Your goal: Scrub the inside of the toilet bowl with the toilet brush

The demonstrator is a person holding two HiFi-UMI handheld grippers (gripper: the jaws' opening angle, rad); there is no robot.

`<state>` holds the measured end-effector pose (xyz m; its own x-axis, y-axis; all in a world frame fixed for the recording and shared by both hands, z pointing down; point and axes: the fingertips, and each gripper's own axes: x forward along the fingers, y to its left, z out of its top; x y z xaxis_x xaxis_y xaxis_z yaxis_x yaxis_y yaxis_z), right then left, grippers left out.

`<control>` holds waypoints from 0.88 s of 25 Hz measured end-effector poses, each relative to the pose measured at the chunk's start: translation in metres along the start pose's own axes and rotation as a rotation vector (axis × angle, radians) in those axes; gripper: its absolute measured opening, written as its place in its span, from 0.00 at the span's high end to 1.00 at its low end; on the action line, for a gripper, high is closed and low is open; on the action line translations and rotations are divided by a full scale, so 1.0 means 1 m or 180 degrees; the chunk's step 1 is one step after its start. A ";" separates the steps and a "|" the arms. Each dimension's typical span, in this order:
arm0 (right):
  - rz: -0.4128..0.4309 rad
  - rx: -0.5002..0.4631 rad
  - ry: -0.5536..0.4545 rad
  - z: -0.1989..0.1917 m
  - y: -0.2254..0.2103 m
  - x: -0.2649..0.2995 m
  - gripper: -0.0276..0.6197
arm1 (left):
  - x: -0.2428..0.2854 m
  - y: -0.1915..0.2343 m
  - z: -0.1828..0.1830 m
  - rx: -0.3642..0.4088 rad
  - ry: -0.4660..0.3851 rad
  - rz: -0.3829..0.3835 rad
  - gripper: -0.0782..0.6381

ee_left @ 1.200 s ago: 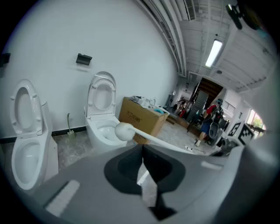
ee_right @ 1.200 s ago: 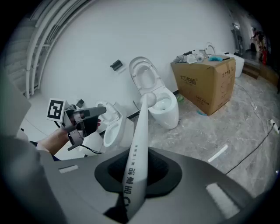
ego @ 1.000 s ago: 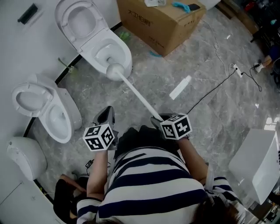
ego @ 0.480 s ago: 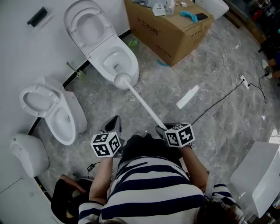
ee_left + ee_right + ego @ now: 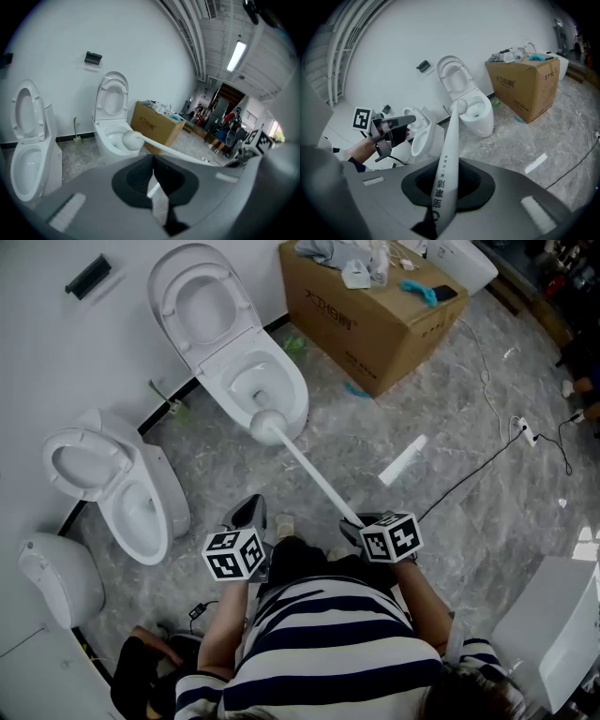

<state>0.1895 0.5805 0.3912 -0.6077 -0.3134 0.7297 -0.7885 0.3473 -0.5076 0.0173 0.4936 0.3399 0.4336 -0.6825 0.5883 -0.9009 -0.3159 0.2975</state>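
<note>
Along the wall (image 5: 56, 362): two open toilets (image 5: 234, 357) (image 5: 141, 512) | right claw (image 5: 351, 523): one toilet brush (image 5: 309, 470)

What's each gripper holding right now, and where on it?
The right gripper is shut on the toilet brush, gripping the near end of its long white handle. The left gripper holds nothing, jaws together.

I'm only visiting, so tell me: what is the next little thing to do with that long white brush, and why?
Probably ease the right gripper forward and down so the brush head dips into the toilet bowl. That gripper is shut on the toilet brush near the end of its handle. The head sits at the bowl's front rim, seemingly not yet down inside where the scrubbing has to happen.
</note>
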 end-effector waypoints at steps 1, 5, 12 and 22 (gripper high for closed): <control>-0.0006 0.0023 0.0011 0.006 0.001 0.005 0.87 | 0.003 0.007 0.005 0.0005 -0.0004 -0.0027 0.89; -0.0085 0.0101 0.0068 0.035 0.007 0.030 0.87 | 0.015 0.045 0.030 -0.0023 -0.0006 -0.0065 0.89; -0.0176 0.0186 0.0163 0.086 0.022 0.086 0.87 | 0.040 0.107 0.059 0.0004 0.0137 -0.0202 0.89; -0.0383 0.0242 0.0245 0.137 0.020 0.134 0.87 | 0.058 0.173 0.083 0.0056 0.0132 -0.0317 0.89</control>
<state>0.0792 0.4242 0.4156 -0.5016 -0.2790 0.8189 -0.8619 0.2426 -0.4453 -0.1145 0.3445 0.3628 0.5210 -0.6194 0.5874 -0.8534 -0.3926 0.3429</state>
